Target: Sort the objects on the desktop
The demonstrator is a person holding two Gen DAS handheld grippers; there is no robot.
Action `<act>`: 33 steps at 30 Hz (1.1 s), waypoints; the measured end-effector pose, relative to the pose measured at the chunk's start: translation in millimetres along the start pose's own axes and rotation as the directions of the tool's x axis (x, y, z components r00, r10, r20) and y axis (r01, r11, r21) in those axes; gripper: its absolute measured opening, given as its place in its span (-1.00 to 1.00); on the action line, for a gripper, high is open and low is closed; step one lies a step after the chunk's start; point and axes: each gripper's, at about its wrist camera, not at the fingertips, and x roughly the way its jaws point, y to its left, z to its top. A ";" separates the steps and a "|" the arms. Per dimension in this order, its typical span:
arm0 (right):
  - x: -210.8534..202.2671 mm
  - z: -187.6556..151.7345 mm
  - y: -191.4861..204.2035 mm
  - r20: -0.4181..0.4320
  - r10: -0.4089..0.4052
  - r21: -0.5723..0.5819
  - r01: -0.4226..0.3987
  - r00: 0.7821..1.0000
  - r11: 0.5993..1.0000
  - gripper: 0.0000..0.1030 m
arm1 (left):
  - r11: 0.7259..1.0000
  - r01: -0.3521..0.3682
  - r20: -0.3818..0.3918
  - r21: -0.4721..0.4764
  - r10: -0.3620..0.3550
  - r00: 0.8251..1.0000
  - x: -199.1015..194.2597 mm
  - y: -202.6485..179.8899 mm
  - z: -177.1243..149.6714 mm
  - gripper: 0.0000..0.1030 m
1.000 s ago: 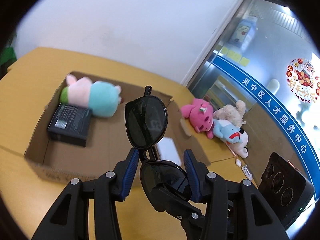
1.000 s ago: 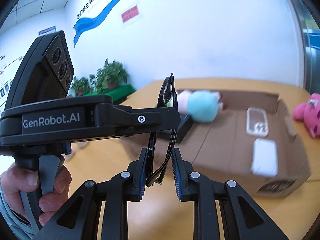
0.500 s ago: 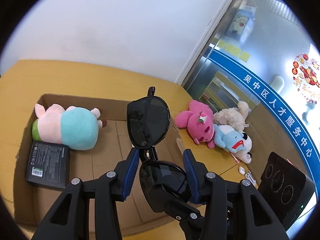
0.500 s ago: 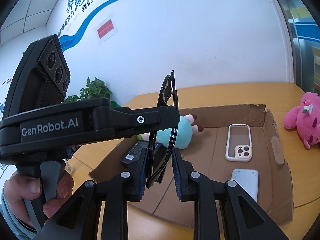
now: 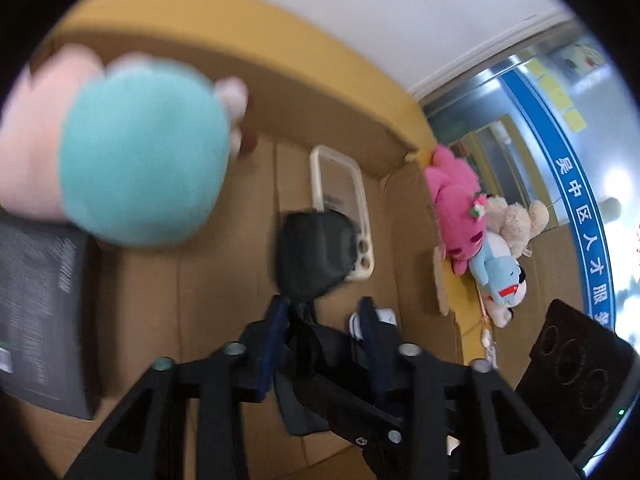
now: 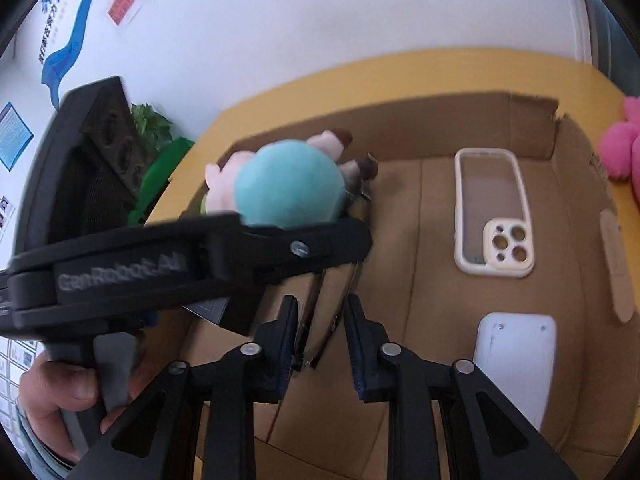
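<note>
Two grippers hold one pair of sunglasses (image 5: 316, 252) low inside the cardboard box (image 6: 460, 120). The left gripper (image 5: 320, 320) is set narrow on the bridge; the right gripper (image 6: 320, 320) is closed on the folded temples. Both views are blurred. Bare box floor lies between the teal-and-pink plush (image 6: 288, 188) on one side and the cream phone case (image 6: 494, 212) and white device (image 6: 516, 356) on the other. The black box (image 5: 40, 312) sits against the left wall. Pink, beige and blue plush toys (image 5: 480, 236) lie on the worktop (image 6: 400, 72) beyond the right wall.
</note>
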 end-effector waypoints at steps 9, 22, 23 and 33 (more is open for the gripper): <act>47.2 -14.4 -18.1 -0.177 -0.060 0.070 0.074 0.982 0.995 -0.72 | 0.993 -0.082 -0.112 -0.083 0.073 0.991 35.3 25.3 -11.1 -0.51; 24.1 -21.4 -7.0 -0.150 -0.124 0.011 0.127 0.981 0.992 0.20 | 0.993 -0.115 -0.008 -0.010 0.115 0.993 -5.8 5.2 -8.6 -0.50; 12.2 -23.5 -3.0 -0.119 -0.136 -0.012 0.135 0.984 0.991 0.37 | 0.991 -0.133 0.039 0.024 0.132 0.991 -19.6 -3.5 -9.5 -0.44; -112.3 -72.7 28.4 0.345 -0.209 -0.066 0.246 0.915 0.967 1.00 | 0.792 -0.565 0.658 0.232 0.300 0.691 -143.0 -74.1 -112.3 0.54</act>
